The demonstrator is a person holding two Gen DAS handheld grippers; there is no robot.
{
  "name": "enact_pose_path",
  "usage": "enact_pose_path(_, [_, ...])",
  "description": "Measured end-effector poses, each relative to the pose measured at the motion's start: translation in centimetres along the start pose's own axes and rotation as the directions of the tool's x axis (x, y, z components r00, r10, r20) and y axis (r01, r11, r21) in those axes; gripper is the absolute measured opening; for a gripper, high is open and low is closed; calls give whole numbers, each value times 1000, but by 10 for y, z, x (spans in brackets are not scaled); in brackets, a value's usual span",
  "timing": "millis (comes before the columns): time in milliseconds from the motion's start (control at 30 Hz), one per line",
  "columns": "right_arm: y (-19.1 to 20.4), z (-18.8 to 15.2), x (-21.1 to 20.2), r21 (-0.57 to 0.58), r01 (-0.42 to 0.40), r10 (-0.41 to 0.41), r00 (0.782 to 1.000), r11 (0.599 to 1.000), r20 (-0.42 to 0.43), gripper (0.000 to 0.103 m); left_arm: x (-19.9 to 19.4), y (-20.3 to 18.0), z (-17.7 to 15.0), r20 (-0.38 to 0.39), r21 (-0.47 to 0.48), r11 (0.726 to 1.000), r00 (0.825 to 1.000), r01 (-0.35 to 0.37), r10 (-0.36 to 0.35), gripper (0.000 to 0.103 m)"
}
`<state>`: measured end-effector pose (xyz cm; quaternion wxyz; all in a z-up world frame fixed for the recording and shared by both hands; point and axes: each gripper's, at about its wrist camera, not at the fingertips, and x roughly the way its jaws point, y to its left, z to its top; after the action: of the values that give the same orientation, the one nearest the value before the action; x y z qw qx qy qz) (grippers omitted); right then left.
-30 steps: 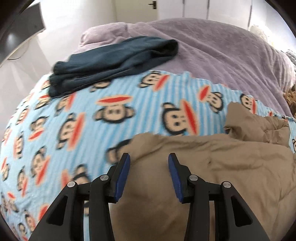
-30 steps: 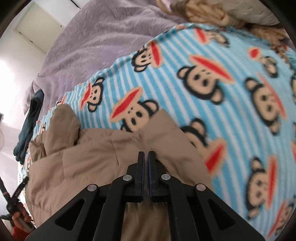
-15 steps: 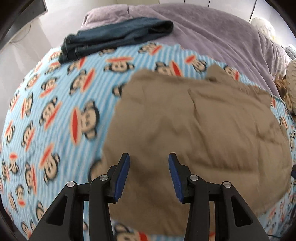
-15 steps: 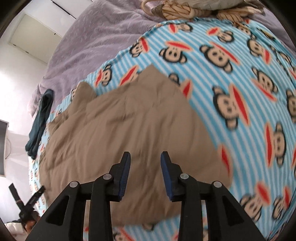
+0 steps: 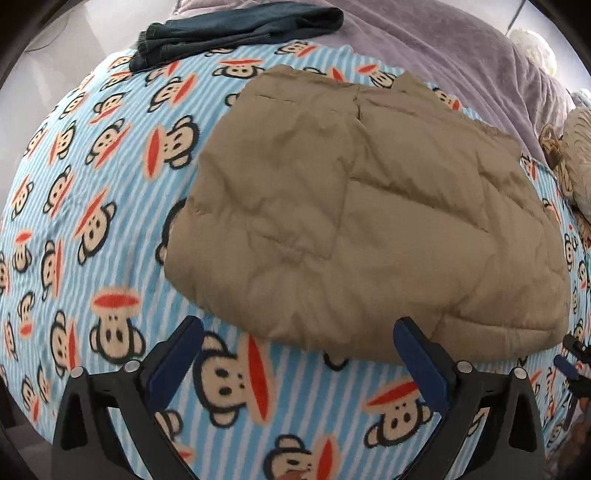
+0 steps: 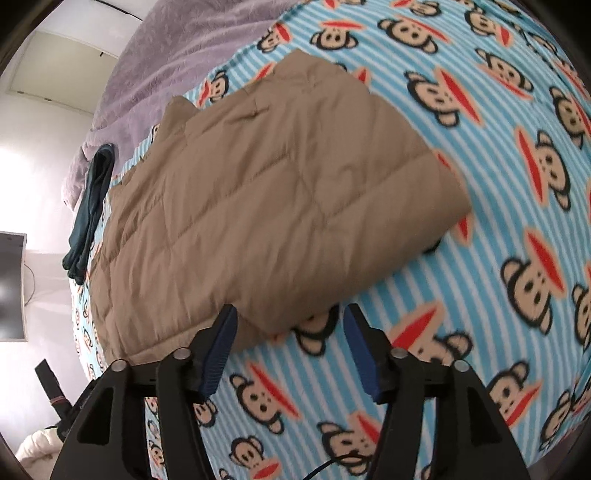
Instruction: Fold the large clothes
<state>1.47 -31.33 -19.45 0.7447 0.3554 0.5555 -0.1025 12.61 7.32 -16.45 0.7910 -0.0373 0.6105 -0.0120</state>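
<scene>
**Quilted garment lies folded on monkey-print blanket as both grippers hang clear**

A tan quilted garment (image 5: 365, 218) is seen lying flat in a folded, roughly rectangular shape on a blue-striped monkey-print blanket (image 5: 92, 206), which is spread over a bed. The left gripper (image 5: 299, 354) is held just off the garment's near edge, its blue-padded jaws spread wide and nothing caught between them. The right gripper (image 6: 290, 347) is likewise held open beside a near corner of the garment (image 6: 266, 206), with only the blanket (image 6: 517, 184) and the garment's edge visible through the gap; no fabric is gripped. A dark blue folded piece of clothing (image 5: 236, 33) is laid at the blanket's far edge, beyond the garment, where a purple bedspread (image 5: 461, 59) begins. Part of what may be a stuffed toy or pillow (image 5: 576, 155) is glimpsed at the frame's rim to one side of the garment, though the distortion there leaves this unclear.
</scene>
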Motion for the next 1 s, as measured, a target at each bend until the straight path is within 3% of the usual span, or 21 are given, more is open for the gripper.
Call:
enact_pose_path(167, [1,-9,3,0,10,-10,1000,1000,-21,79,-4,-5,-9,-5,16,1000,1000,-14,14,103])
enact_pose_path(400, [-2,-14,17,33,-23,25,997,999,-66,83,2,-6,-15,-29,9,1000,999,-15,16,103])
enact_pose_path(467, [-4,-16,22,50,-35,39,996,998,-83,102,4,-6,-16,-35,7,1000,999,-13,14,103])
enact_pose_path(767, [-8,-24,30,101,-102,107,993,990,-54,103,8,-8,-16,-43,12,1000,999,-14,15,103])
enact_pose_path(833, [-10,-26,31,123,-108,114,992,987,-47,103,10,-7,-16,-42,13,999,998,-47,47,103])
enact_pose_path(1000, [-21,-23,42,182,-110,127,988,977,-87,103,13,-3,-17,-34,30,997,997,-68,69,103])
